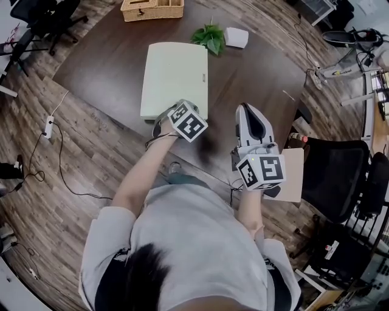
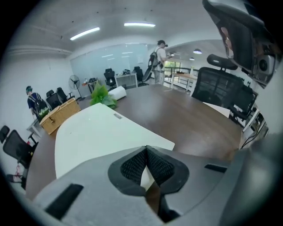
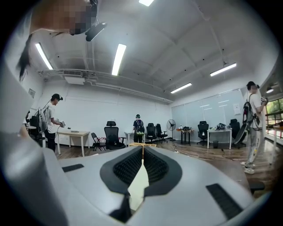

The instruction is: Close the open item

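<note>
Upper left of the head view: wooden floor, with a white power strip (image 1: 48, 126) and its cable at the left edge. No print readable on it.

Top edge, left of centre: wicker basket (image 1: 152, 9) on the dark brown table (image 1: 103, 73). No label seen.

Centre: white laptop (image 1: 173, 79), the task's thing.
- Lid lies flat down on the base and reads as one thin slab with rounded corners.
- It lies lengthwise on the table, its near end toward the person.
- Lid is plain apart from a small grey mark (image 1: 202, 76) by its right edge. The mark is too small to read in either the head view or the left gripper view.

Left gripper (image 2: 146, 149): at the laptop's near end.
- Ribbed black pads meet at the tips, with nothing caught between them.
- White lid and brown table show through the gap lower down.
- Its cube (image 1: 187, 120) carries black-and-white square markers, no text.

Right of the laptop's far end: green plant (image 1: 209, 37), then a small white object (image 1: 236, 37) just beside it. No writing visible.

Right gripper (image 3: 142, 149): held near the table's front right edge, apart from the laptop.
- Pad tips are together and grip nothing.
- Its view looks across the room at desks, chairs and standing people.
- Marker cube (image 1: 261, 171) has the same kind of square patterns.

Lower right: pale board (image 1: 292, 176) beneath that gripper, then a black office chair (image 1: 334, 176).
</note>
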A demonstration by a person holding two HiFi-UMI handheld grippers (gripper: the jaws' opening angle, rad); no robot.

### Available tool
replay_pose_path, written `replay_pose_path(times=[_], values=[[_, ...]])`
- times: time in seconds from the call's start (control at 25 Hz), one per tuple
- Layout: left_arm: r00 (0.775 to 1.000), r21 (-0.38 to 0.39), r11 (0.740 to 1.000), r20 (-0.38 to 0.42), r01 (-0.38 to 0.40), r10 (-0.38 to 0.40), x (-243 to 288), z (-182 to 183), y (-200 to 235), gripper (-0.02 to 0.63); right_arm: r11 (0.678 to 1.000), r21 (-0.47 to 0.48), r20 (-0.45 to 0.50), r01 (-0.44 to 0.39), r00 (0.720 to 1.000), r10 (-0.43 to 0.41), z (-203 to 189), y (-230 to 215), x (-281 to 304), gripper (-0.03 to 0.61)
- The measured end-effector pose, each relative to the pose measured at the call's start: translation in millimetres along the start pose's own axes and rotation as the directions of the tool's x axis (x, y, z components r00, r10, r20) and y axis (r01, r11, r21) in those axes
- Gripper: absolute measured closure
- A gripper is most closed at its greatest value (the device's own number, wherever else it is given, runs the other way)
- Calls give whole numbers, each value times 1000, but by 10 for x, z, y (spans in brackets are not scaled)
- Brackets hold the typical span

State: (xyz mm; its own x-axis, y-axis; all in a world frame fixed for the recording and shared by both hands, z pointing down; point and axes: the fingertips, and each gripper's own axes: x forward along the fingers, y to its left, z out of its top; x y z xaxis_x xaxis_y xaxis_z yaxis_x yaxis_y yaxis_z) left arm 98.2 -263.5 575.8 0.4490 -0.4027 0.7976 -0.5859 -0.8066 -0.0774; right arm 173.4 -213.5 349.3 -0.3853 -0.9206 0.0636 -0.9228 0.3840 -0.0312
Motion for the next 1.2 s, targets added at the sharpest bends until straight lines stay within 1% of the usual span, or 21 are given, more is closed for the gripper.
replay_pose_path(times=[0.08,0.16,0.32,0.4,0.48,0.56,0.64,0.76,0.84,0.96,1.08,1.2], values=[[1000,49,999,-2,-16,16,-4,24,11,604,1000,1,5,8,1000,-8,10,-20,-18,565],[1000,46,999,20,-23,22,-29,51,41,604,1000,2,8,13,1000,-13,17,-41,-24,565],[993,-64,998,120,-12,20,-163,197,206,604,1000,7,5,17,1000,-17,11,-76,15,565],[986,-114,993,159,-28,46,-219,282,372,604,1000,10,1,17,1000,-17,-7,-91,44,565],[983,-138,988,163,-67,90,-230,332,577,604,1000,12,-2,17,1000,-17,-25,-114,68,565],[983,-135,985,132,-110,128,-185,338,770,604,1000,14,-5,17,1000,-17,-40,-147,90,565],[987,-125,985,85,-122,133,-95,314,884,604,1000,17,-9,19,1000,-19,-52,-181,113,565],[996,-113,990,18,-86,89,75,251,875,604,1000,21,-17,23,1000,-23,-74,-225,141,565],[997,-96,993,-14,-72,71,176,213,830,604,999,24,-23,27,999,-26,-99,-263,156,565],[996,-70,995,-60,-68,64,264,192,817,604,999,32,-27,33,999,-32,-129,-342,190,565],[990,-44,997,-128,-64,58,317,184,817,604,999,36,-28,33,999,-32,-149,-396,238,565],[983,9,996,-161,-91,91,353,156,800,606,999,44,-26,31,999,-30,-166,-421,273,565]])
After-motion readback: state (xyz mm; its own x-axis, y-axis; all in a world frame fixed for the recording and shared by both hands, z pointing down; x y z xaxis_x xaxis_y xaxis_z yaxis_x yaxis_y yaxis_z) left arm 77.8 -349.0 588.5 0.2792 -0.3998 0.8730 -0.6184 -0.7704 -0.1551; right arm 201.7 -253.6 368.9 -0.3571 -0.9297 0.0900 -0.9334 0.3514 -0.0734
